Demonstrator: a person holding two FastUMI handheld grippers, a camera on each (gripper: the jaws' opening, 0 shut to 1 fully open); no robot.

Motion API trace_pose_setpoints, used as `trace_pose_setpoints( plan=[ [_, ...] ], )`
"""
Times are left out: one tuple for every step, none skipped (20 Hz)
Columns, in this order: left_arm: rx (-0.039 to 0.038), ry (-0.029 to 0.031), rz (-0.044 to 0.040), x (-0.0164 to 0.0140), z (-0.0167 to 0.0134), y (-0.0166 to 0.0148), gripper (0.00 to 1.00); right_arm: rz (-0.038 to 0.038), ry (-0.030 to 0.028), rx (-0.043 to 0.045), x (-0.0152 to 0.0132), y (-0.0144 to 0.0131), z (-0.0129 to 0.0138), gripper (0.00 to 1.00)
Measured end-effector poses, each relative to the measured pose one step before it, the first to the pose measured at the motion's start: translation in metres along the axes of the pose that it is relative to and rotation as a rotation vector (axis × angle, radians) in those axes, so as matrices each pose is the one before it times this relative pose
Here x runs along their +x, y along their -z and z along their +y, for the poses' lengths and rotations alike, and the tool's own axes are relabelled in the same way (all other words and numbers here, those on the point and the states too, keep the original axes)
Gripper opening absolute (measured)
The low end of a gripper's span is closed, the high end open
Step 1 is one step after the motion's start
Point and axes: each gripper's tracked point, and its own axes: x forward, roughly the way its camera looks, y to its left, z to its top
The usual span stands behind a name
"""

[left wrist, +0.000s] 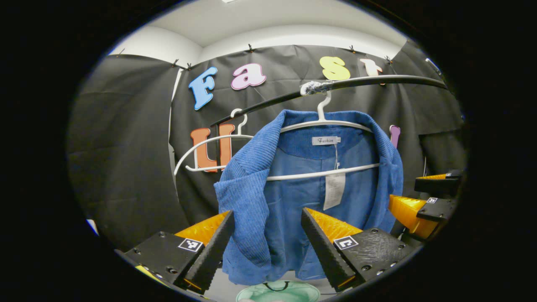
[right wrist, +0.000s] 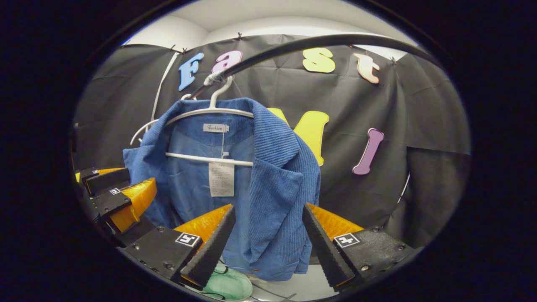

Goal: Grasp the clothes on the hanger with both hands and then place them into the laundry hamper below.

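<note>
A blue corduroy jacket (left wrist: 268,197) (right wrist: 268,184) hangs open on a white hanger (left wrist: 323,123) (right wrist: 209,111) from a black rail (left wrist: 377,79) (right wrist: 302,42). My left gripper (left wrist: 266,216) is open, and the jacket's left front panel hangs between its fingers without being pinched. My right gripper (right wrist: 268,209) is open too, straddling the other front panel. The right gripper (left wrist: 423,201) also appears at the right edge of the left gripper view, and the left gripper (right wrist: 117,193) at the left edge of the right gripper view. Below the jacket lies a green hamper (left wrist: 279,291) (right wrist: 228,283), mostly hidden.
An empty white hanger (left wrist: 209,147) (right wrist: 140,130) hangs on the same rail behind the jacket. White paper tags (left wrist: 333,191) (right wrist: 221,178) dangle inside the collar. The black cloth wall stands close behind the rail.
</note>
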Motion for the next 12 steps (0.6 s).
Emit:
trace_pose_setpoints(
  plan=[
    [0.00644, -0.01483, 0.00041, 0.00604, 0.0029, 0.00041, 0.98, -0.0046, -0.00111, 0.004, 0.00715, -0.00169, 0.00078, 1.0],
    [0.00028, -0.00558, -0.00153, 0.00601, 0.0026, -0.00027, 0.96, -0.00394, 0.0045, -0.0006, 0.0077, -0.00225, 0.00024, 1.0],
    [-0.00094, -0.00511, -0.00317, 0.00695, 0.00078, -0.00122, 0.96, -0.00854, -0.00722, 0.0063, 0.00716, -0.00402, 0.00336, 1.0],
    [-0.00038, -0.00317, 0.00214, 0.00485, 0.00083, -0.00033, 0.99, 0.00142, -0.00417, 0.00616, 0.00604, -0.0002, 0.00386, 1.0],
    [-0.00173, -0.00318, 0.00058, 0.00373, 0.00025, 0.00005, 0.96, 0.0034, 0.00065, -0.00099, 0.00648, -0.00002, 0.00167, 0.99],
    [-0.00258, -0.00047, -0.00231, 0.00386, -0.00002, -0.00087, 0.96, -0.00046, 0.00158, -0.00166, 0.00495, -0.00091, 0.00111, 0.98],
    [-0.00014, -0.00484, -0.00219, 0.00389, -0.00025, -0.00009, 0.97, 0.00472, 0.00571, -0.00072, 0.00423, 0.00021, -0.00017, 0.96],
    [0.00071, -0.00165, 0.00303, 0.00272, 0.00104, 0.00019, 0.95, 0.00081, 0.00391, 0.00073, 0.00418, 0.00088, -0.00045, 0.92],
    [-0.00116, 0.00056, -0.00025, 0.00222, 0.00022, 0.00082, 0.94, 0.00109, 0.00474, 0.00238, 0.00428, -0.00028, -0.00041, 0.91],
    [-0.00157, -0.00093, 0.00389, 0.00272, -0.00014, 0.00124, 0.9, -0.00371, 0.00432, -0.0002, 0.00282, 0.00017, -0.00006, 0.87],
    [0.00221, -0.00485, 0.00009, 0.00037, 0.00192, 0.00045, 0.97, -0.00057, 0.0133, -0.00506, 0.00406, 0.00015, -0.00271, 0.86],
    [0.00161, -0.00977, 0.00088, 0.00264, 0.00197, 0.00075, 0.89, -0.00198, 0.00758, -0.00223, 0.00195, 0.00166, -0.00235, 0.81]
  ],
)
